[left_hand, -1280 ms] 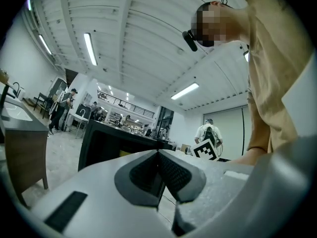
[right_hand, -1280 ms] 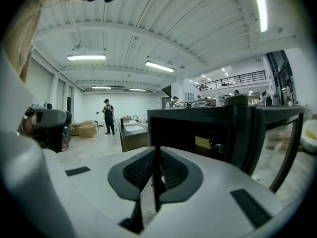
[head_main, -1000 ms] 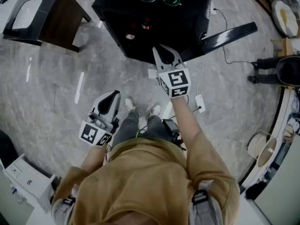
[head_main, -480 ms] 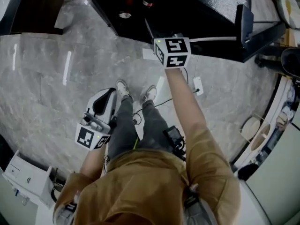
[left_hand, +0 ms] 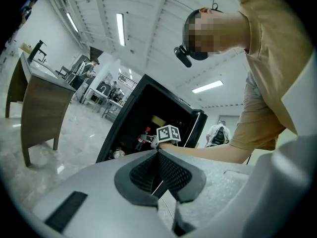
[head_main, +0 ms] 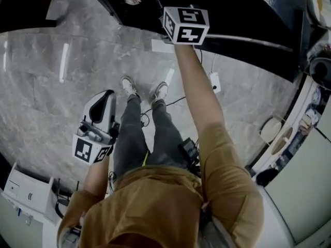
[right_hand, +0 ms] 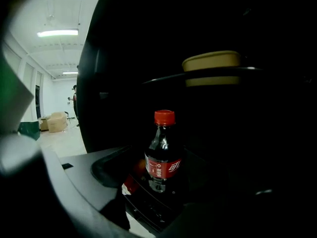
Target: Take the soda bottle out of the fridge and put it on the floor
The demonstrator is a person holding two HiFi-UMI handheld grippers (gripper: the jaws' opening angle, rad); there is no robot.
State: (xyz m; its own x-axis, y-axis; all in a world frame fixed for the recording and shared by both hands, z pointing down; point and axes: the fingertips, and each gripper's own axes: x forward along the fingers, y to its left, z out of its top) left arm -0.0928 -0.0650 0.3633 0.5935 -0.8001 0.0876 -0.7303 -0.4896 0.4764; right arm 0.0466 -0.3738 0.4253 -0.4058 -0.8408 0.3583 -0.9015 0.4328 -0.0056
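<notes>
Grey marble floor [head_main: 46, 102] meets a black fridge [head_main: 243, 9] at the top of the head view. The right gripper [right_hand: 161, 202] reaches inside, jaws just opened wide. The bottle [right_hand: 162, 155] stands upright mid-frame in their gap, ungripped. The left gripper [left_hand: 158, 177], at lower left, is closed and empty.

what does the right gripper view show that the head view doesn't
Only the right gripper view: the whole bottle, upright inside the fridge, red cap and label clear, and a yellow tub on the shelf above. The right gripper's jaws have just been opening; the bottle stands in the gap between them, not gripped.
Only the head view: the left gripper beside the person's legs, the shoes, the floor, a cable.
Both: the dark fridge and the right gripper reaching into it.
</notes>
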